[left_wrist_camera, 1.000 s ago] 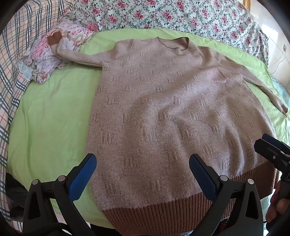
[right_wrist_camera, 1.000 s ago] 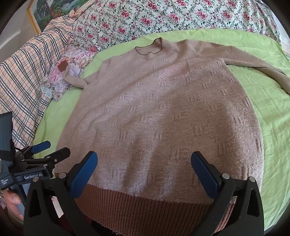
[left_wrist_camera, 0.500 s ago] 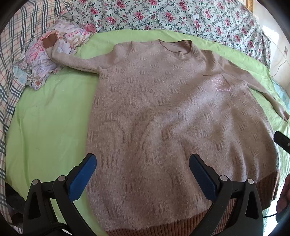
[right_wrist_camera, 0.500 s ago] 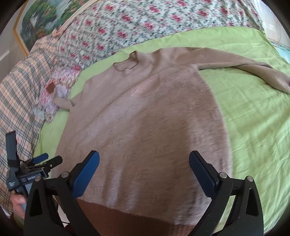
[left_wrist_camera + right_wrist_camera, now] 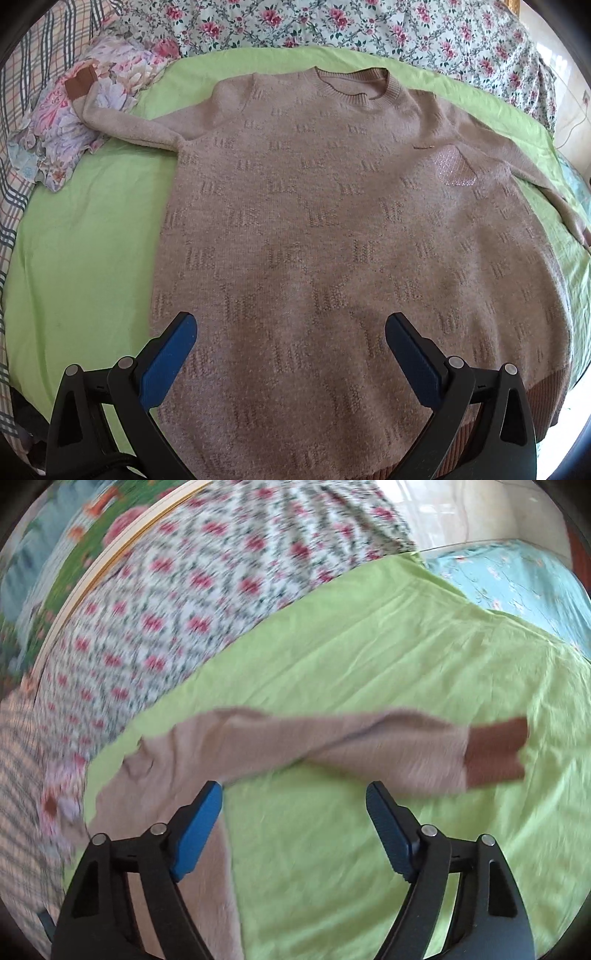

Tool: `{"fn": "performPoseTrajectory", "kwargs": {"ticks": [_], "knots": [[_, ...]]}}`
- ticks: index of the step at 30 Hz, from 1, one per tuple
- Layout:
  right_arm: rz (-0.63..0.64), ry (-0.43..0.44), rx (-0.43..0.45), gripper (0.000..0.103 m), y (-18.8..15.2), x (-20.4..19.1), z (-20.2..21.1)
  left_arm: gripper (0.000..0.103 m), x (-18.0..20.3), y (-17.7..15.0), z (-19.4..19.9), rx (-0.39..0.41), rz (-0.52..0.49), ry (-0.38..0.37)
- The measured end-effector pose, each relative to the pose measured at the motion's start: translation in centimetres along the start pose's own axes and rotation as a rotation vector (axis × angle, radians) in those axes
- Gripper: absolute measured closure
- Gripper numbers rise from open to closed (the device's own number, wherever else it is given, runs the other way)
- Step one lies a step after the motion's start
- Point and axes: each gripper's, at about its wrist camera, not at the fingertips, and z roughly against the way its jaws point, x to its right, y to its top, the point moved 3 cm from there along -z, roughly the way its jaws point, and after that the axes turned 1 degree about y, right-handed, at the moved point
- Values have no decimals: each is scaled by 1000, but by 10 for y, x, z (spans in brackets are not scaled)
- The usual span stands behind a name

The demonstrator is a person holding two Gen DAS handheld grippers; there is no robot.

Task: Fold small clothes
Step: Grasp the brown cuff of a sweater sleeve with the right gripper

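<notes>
A tan sweater (image 5: pixel 332 229) lies flat and face up on the green sheet (image 5: pixel 85 229) of a bed, neck toward the flowered cover (image 5: pixel 332 22). One sleeve cuff rests on a flowered cloth (image 5: pixel 66 122) at the far left. The left tool (image 5: pixel 290 354) hovers over the sweater's lower part, jaws wide apart and empty. The right tool (image 5: pixel 295 827) is closing with nothing between its jaws, facing the other sleeve (image 5: pixel 332 746) stretched across the sheet.

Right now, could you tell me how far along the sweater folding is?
Done: the sweater lies spread flat on the green sheet. In hand: the right gripper, empty, jaws closing, faces the outstretched sleeve; the left gripper is open. Left: every fold.
</notes>
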Motion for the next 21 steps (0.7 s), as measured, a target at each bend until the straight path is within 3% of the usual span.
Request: {"fn": "performPoseTrajectory", "kwargs": {"ticks": [5, 11, 15, 17, 19, 21], "knots": [[-153, -8, -78, 32, 42, 30, -50, 1, 11, 7, -11, -32, -12, -10], [-355, -71, -268, 33, 44, 64, -99, 1, 19, 16, -20, -59, -22, -25], [-384, -98, -295, 36, 46, 76, -111, 1, 21, 19, -31, -96, -4, -41], [-324, -161, -294, 55, 49, 71, -112, 1, 21, 19, -35, -112, 11, -56], [-277, -188, -291, 93, 49, 71, -113, 1, 20, 19, -37, -120, 16, -61], [-240, -178, -255, 96, 48, 69, -108, 1, 18, 18, -39, -121, 21, -62]]}}
